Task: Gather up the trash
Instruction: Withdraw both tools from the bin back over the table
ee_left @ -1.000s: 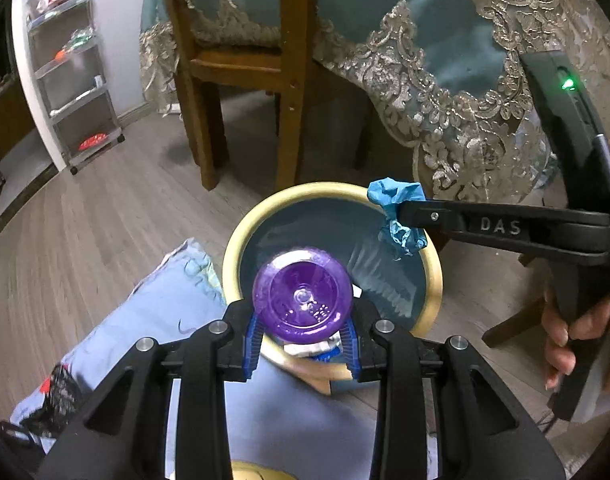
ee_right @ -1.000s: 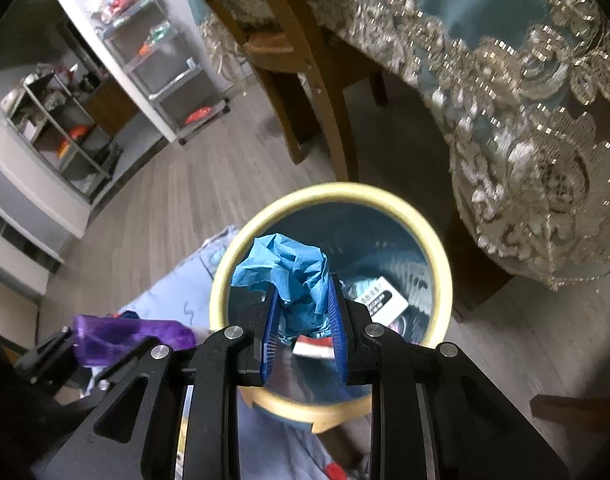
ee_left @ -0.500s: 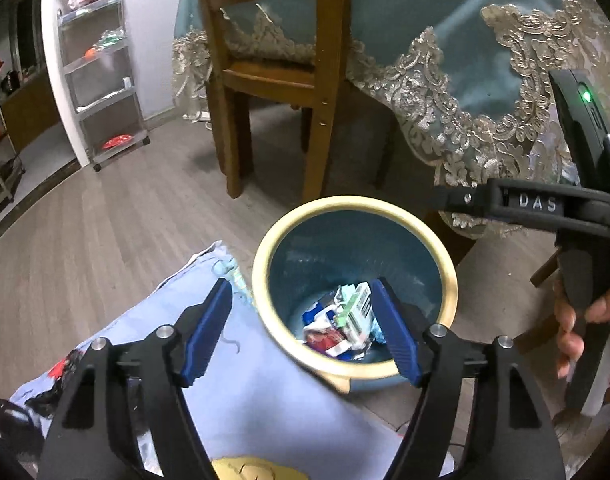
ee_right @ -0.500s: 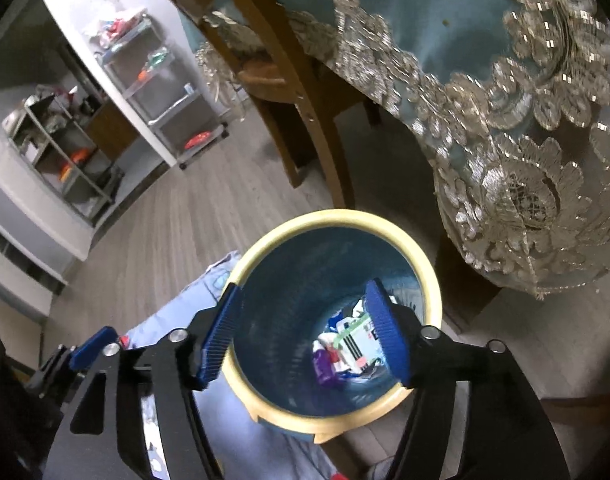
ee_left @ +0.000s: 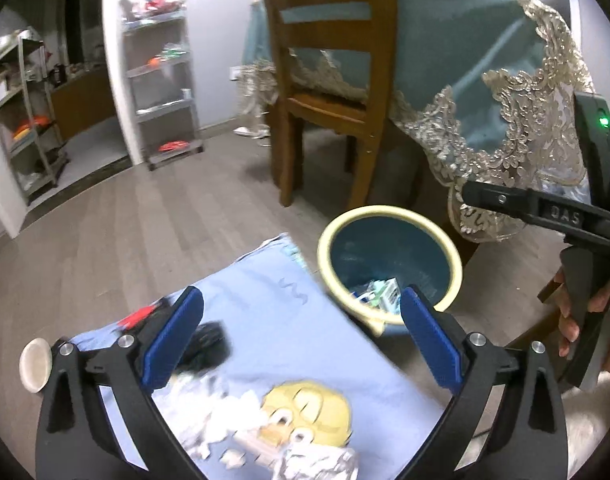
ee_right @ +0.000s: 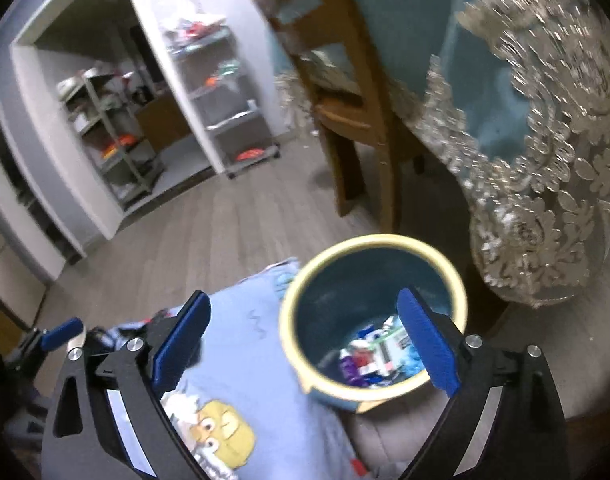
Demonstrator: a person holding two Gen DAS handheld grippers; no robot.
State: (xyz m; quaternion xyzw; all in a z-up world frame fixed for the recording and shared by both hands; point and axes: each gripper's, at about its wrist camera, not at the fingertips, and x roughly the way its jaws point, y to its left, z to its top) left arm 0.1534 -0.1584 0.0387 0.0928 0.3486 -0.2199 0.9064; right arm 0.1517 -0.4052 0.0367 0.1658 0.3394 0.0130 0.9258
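Table (ee_left: 445,40), under a blue cloth with gold lace edging, stands beyond both tongs, upper right in each view. A wooden chair (ee_left: 337,92) is pushed against it, straight ahead of the left tongs. Grey shelving (ee_left: 161,92) stands far off to the upper left, against a white wall.

A light blue cloth (ee_left: 289,332) with a yellow cartoon print lies on the floor directly under both tongs. White crumpled scraps (ee_left: 225,420) and a dark item (ee_left: 207,344) rest on it, below and between the left tongs' arms; both are blurred.

The bin (ee_left: 389,264), blue inside with a cream rim, stands on the floor just ahead of the tongs, touching the cloth's far edge. Trash (ee_right: 377,352) lies at its bottom: mixed wrappers in white, red, purple and blue.

Left tongs (ee_left: 301,340): jaws spread wide and opening, nothing between the blue pads; the right pad overlaps the bin's near rim in view.

Right tongs (ee_right: 305,340): jaws spread wide and opening, nothing gripped; the bin's mouth shows between the pads. In the left view the right tongs stand to the right, gripped by a hand (ee_left: 585,312).
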